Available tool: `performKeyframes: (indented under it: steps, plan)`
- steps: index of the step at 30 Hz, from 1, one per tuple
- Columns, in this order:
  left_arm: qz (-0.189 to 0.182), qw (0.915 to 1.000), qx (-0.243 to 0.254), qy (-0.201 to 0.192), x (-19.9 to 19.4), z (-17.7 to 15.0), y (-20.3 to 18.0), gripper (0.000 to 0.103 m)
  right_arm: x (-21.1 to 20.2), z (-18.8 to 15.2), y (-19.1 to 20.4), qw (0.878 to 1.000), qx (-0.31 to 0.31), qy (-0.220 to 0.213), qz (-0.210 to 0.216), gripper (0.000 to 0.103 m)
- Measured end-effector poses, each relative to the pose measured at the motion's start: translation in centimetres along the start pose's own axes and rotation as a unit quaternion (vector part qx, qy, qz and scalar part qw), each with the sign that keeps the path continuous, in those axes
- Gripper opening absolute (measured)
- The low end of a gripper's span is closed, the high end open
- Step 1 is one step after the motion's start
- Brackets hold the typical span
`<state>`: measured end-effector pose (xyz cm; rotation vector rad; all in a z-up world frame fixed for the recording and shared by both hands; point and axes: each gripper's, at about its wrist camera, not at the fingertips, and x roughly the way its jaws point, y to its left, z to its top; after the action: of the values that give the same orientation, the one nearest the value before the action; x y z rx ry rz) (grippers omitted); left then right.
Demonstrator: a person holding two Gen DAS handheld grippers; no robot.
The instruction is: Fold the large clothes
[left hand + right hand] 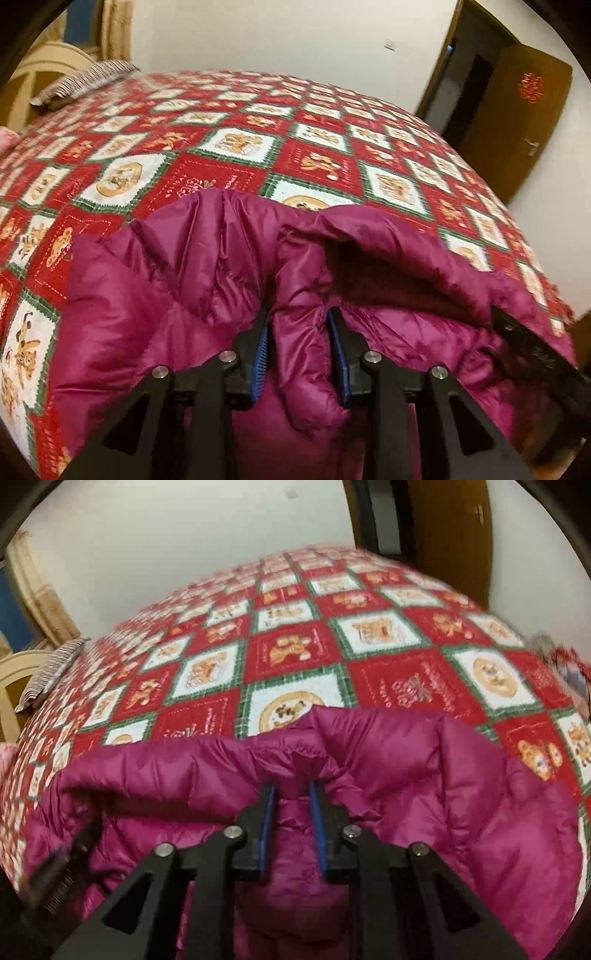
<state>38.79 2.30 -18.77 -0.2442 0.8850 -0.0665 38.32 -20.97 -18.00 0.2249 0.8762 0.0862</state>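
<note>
While both grippers are down on the magenta puffer jacket [155, 295], it's lying bunched up at the near edge of a bed covered in a red, white and green teddy-bear patchwork quilt [314, 162]. Left gripper [299, 332] has its blue pads clamped on a thick puffy fold of the jacket, so the jaws sit a bit apart with fabric filling the gap. Right gripper [291, 801] is pinching a gathered ridge of the same jacket, jaws narrower. You can see the right one's black finger poking in at the right edge of the left wrist view. Striped pillow [86, 79] sits at the far left corner, brown door [517, 122] behind.
</note>
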Motion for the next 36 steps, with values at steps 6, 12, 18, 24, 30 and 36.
performKeyframes:
  steps: [6, 12, 18, 24, 30, 36]
  plan:
    - [-0.006, 0.9991, 0.01, -0.042, -6.5, 1.2, 0.4, 0.058, 0.0, -0.3, 0.3, 1.0, -0.011, -0.008, -0.008, 0.023]
    - [0.008, 0.9894, 0.072, -0.126, -6.8, 6.7, -5.6, 0.075, -0.3, -0.4, 0.5, 1.0, -0.011, -0.017, -0.01, 0.023]
    - [0.092, 0.9934, 0.066, -0.021, 2.9, 6.0, -5.2, 0.075, -0.3, -0.5, 0.6, 1.0, -0.014, -0.02, -0.012, 0.023]
    - [0.112, 0.9911, 0.073, 0.003, 5.8, 3.8, -4.1, 0.077, -0.3, -0.5, 0.6, 1.0, -0.014, -0.021, -0.012, 0.023]
    - [0.121, 0.9894, 0.079, -0.001, 6.3, 4.0, -4.3, 0.079, 0.0, -0.4, 0.8, 1.0, -0.016, -0.014, -0.016, 0.023]
    - [0.094, 0.9931, 0.07, 0.005, 5.0, 3.8, -4.3, 0.08, 0.0, -0.4, 1.0, 1.0, -0.017, -0.014, -0.018, 0.024]
